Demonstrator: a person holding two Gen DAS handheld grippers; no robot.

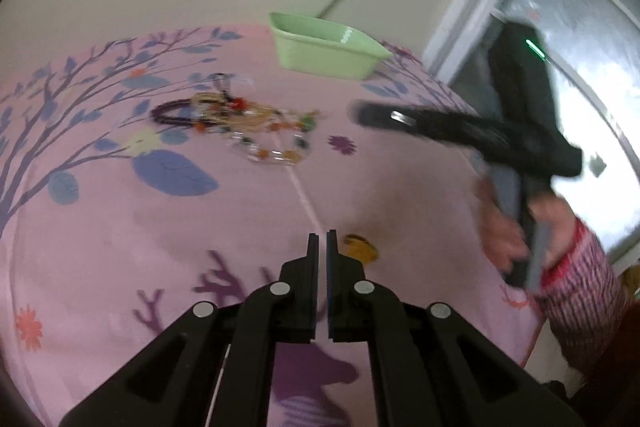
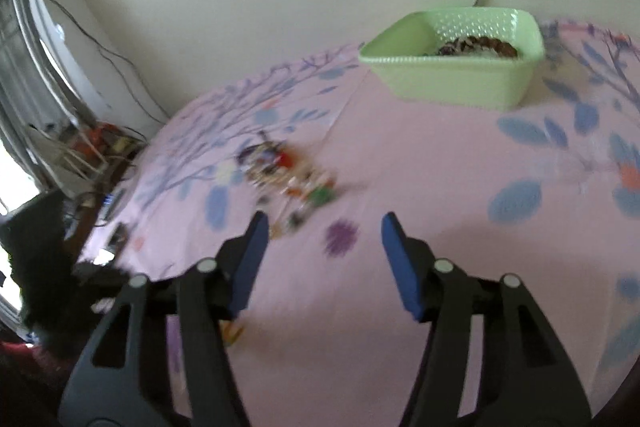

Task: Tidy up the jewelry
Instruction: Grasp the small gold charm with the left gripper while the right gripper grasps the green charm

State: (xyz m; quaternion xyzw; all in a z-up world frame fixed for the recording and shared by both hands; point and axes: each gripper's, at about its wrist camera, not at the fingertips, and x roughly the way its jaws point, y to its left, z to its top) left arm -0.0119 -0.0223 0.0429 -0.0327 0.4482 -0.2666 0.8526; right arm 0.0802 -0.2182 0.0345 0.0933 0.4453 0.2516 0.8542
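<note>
A pile of beaded bracelets (image 1: 240,125) lies on the pink flowered cloth (image 1: 120,219); in the right wrist view the pile (image 2: 288,179) is blurred. A light green basket (image 1: 326,51) stands at the far side and holds a brown beaded bracelet (image 2: 478,47) inside the basket (image 2: 456,79). My left gripper (image 1: 323,241) is shut and empty, low over the cloth, well short of the pile. My right gripper (image 2: 324,223) is open and empty, above the cloth just right of the pile; it shows blurred in the left wrist view (image 1: 376,115).
A small yellow-orange mark (image 1: 360,247) sits on the cloth by the left fingertips. The table edge drops off at the right (image 1: 480,115), beside a window frame (image 1: 476,11). Cables and clutter (image 2: 92,147) lie on the floor by the wall.
</note>
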